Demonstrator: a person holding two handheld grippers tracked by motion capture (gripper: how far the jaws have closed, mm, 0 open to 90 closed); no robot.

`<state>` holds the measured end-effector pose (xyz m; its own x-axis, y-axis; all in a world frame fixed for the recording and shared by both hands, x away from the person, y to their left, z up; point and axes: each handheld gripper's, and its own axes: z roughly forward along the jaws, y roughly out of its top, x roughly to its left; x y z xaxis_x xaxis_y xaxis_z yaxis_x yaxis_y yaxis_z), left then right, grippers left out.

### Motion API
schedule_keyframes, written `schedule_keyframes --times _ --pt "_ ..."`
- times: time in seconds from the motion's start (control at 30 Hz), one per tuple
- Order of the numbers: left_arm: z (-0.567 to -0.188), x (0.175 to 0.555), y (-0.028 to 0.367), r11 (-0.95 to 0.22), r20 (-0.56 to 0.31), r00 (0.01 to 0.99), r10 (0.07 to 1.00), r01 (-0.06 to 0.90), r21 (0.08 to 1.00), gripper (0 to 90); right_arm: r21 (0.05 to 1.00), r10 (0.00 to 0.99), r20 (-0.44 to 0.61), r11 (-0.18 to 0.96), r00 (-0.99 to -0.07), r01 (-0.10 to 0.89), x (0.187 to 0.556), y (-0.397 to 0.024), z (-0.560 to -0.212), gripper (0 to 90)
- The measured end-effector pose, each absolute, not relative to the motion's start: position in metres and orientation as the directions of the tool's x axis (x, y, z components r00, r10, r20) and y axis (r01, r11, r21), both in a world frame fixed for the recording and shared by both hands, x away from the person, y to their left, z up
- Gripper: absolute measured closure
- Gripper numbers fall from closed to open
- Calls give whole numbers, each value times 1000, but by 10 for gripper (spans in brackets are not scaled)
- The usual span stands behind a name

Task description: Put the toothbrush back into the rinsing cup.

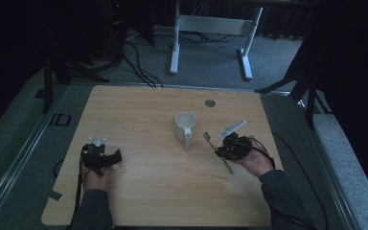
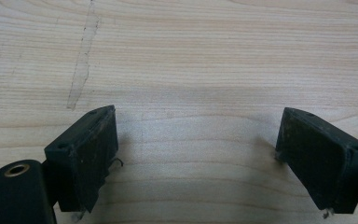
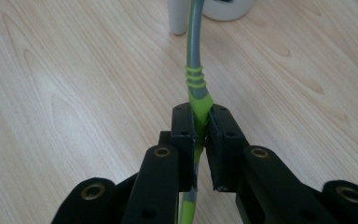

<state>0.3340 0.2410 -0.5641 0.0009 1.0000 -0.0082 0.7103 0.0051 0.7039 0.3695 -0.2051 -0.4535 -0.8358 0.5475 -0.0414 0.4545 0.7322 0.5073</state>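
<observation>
A green and grey toothbrush (image 3: 195,70) runs forward from my right gripper (image 3: 201,123), whose two black jaws are shut on its green handle. In the high view the toothbrush (image 1: 210,139) points its head toward a white mug (image 1: 185,126) in the middle of the table, and its tail sticks out behind the right gripper (image 1: 220,150). The mug's handle (image 1: 188,141) faces the near side. My left gripper (image 1: 118,157) rests at the table's left, jaws wide apart. In the left gripper view, bare wood lies between the open jaws of the left gripper (image 2: 198,140).
The wooden table (image 1: 143,182) has a round grey cable cap (image 1: 210,103) near its far edge. A white desk frame (image 1: 211,28) stands on the floor beyond. Cables trail from both grippers off the table's sides.
</observation>
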Motion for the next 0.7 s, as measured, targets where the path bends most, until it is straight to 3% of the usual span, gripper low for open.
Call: schedule_keyframes --times 0.7 --pt "-564 334 241 6 -9 0 1000 710 704 133 570 577 -23 679 -817 463 370 -205 -455 817"
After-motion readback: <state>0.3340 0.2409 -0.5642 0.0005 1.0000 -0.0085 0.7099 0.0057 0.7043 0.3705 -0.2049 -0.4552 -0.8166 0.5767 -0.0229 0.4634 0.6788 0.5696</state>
